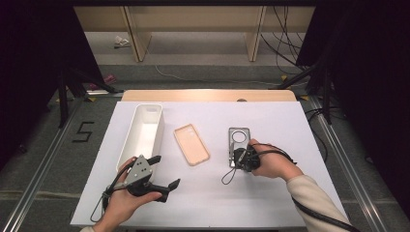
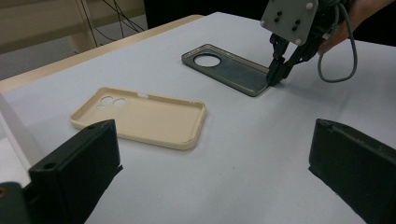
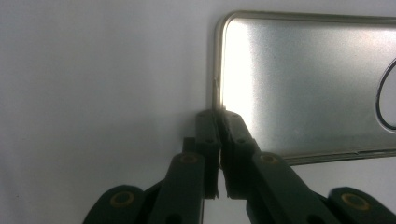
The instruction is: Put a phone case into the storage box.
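A translucent grey phone case (image 1: 239, 137) (image 2: 229, 69) (image 3: 303, 79) lies flat on the white table, right of centre. My right gripper (image 1: 238, 155) (image 3: 218, 114) is shut on the rim of its near end; the left gripper view shows that gripper (image 2: 274, 78) tipped down onto the case edge. A beige phone case (image 1: 191, 144) (image 2: 144, 116) lies open side up in the middle of the table. My left gripper (image 1: 167, 170) (image 2: 212, 172) is held open low over the table's front left, its jaws wide apart with nothing between them, pointing toward the beige case.
A long white bin (image 1: 142, 133) stands at the left of the table, just beyond my left hand. The table top (image 1: 270, 116) is a white sheet over a wooden board. Cables trail from both grippers.
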Tool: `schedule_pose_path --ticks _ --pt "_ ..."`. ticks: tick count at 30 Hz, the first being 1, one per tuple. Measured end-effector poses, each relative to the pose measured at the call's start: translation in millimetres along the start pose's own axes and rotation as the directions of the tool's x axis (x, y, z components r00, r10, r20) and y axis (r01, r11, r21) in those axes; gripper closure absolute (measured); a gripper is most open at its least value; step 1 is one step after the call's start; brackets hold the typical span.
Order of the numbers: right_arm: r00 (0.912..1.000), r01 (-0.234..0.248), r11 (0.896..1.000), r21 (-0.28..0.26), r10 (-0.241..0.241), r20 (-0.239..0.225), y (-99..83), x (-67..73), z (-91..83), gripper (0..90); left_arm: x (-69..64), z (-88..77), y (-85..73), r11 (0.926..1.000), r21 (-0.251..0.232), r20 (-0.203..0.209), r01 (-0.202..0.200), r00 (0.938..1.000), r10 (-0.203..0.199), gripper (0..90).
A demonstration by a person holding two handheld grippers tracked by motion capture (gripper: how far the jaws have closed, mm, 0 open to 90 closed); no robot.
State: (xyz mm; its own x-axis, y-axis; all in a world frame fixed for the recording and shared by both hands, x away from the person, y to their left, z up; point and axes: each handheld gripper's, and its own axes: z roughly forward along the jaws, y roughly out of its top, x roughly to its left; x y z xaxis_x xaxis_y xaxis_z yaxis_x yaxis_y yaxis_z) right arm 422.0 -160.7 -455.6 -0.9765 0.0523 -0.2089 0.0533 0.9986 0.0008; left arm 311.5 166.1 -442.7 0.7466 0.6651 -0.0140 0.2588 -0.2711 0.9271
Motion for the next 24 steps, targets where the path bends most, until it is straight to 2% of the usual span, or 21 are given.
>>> schedule_pose_path --ticks 13,22,23,24 --pt "1.0000 -0.004 1.000 -0.001 0.004 -0.001 -0.5 -0.7 -0.6 87.6 0.3 -0.2 0.1 1.0000 -0.001 -0.001 0.000 1.0000 0.000 1.5" --pt "0.9996 -0.029 0.999 -0.042 0.029 -0.007 -3.1 -1.6 -8.6 88.3 0.4 -0.6 0.1 1.0000 -0.003 -0.003 0.003 1.0000 -0.003 1.6" --pt "0.9995 -0.030 0.998 -0.062 0.030 -0.003 -3.9 -1.4 -8.9 88.3 0.5 -0.6 0.1 1.0000 -0.002 -0.003 0.000 1.0000 0.000 1.6" --pt "0.9993 -0.038 0.998 -0.055 0.038 -0.006 -4.2 -0.9 -11.1 88.4 0.5 -0.6 0.1 1.0000 -0.002 -0.003 0.001 1.0000 -0.001 1.6"
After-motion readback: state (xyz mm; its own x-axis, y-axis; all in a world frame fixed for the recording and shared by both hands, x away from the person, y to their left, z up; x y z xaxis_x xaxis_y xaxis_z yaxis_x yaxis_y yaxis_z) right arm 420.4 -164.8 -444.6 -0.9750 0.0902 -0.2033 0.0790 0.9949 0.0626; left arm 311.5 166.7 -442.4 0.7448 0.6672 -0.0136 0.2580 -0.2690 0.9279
